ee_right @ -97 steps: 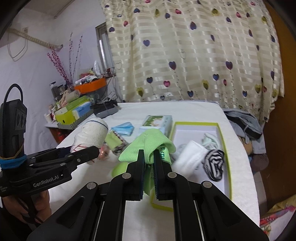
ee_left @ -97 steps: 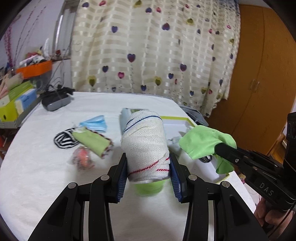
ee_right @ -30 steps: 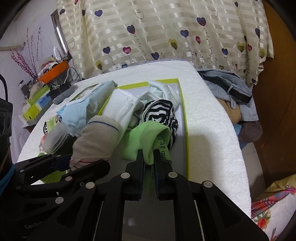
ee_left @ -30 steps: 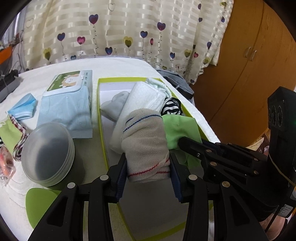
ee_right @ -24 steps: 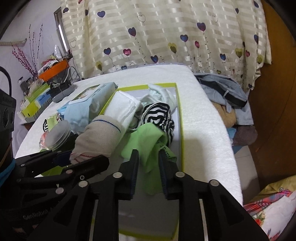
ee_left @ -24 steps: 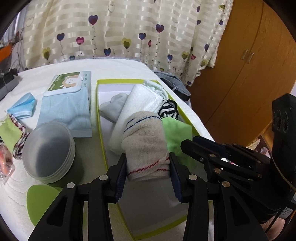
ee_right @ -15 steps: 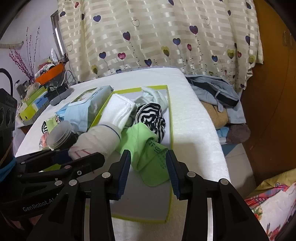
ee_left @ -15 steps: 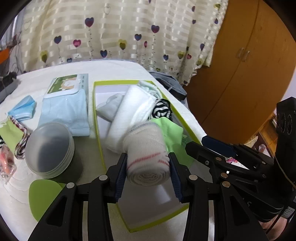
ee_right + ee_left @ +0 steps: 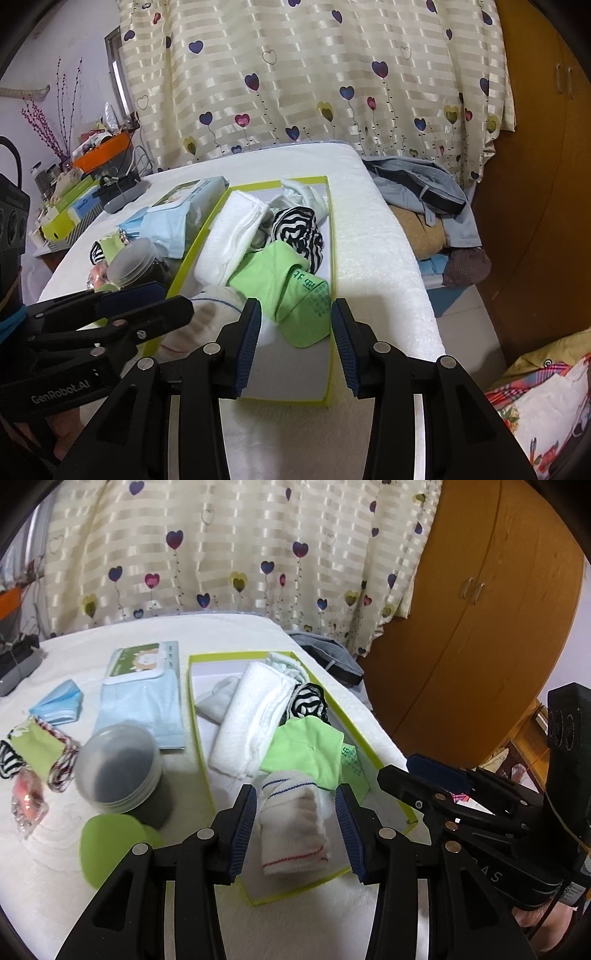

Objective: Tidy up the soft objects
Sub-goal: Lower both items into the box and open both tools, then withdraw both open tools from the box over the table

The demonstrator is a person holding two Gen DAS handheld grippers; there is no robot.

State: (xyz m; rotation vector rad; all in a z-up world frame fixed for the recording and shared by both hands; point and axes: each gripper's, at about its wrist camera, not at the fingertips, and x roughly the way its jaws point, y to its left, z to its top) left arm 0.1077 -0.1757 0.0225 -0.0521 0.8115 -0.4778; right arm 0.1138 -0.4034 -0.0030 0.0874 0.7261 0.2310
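A lime-rimmed shallow box lies on the white table. In it are a folded white towel, a zebra-striped cloth, a green cloth and a white rolled cloth with blue and red stripes. My left gripper hangs over the roll. Its jaws are opening, and the roll lies loose between them with a gap at each pad. My right gripper stands open above the green cloth, not touching it. The roll shows partly behind my left gripper.
Left of the box sit a pale blue wipes pack, a grey lidded jar, a green disc, a blue mask and small cloths. Clothes are piled past the table's right edge, beside a wooden wardrobe.
The right gripper opened and the green cloth dropped into the box. The left gripper let the roll go, and it now lies in the box. Both grippers drew back and up.
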